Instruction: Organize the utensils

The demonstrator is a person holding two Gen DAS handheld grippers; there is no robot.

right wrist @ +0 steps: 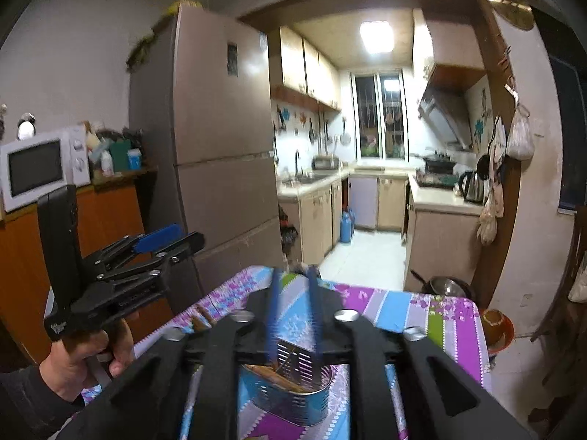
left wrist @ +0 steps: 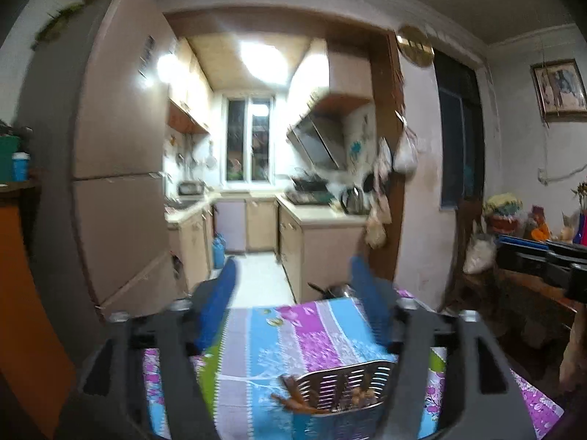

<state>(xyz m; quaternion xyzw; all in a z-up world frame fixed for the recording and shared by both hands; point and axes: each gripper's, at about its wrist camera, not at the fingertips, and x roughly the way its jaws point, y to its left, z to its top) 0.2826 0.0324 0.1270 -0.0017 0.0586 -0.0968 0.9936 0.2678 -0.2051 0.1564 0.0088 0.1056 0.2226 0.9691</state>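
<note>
A: Both grippers hang above the table now. The left gripper (left wrist: pixel 293 278) has its blue jaws spread wide, nothing between them.

B: And the right gripper (right wrist: pixel 295 289)? Jaws part-open, narrower than the left, also gripping nothing that I can see.

A: The utensil holder (right wrist: pixel 290 396) sits on the patterned tablecloth (right wrist: pixel 433 315), right under the right gripper, near the table's close edge. Perforated metal, with a slotted divider, and wooden chopsticks (right wrist: pixel 271 377) lying slanted inside.

B: That tin looks light and stiff, with smooth, probably slippery walls. I'd pinch the rim or the divider.

A: The chopsticks look thin, light and rigid. Best taken near mid-length, I'd say, or they'll swivel between the pads.
</note>
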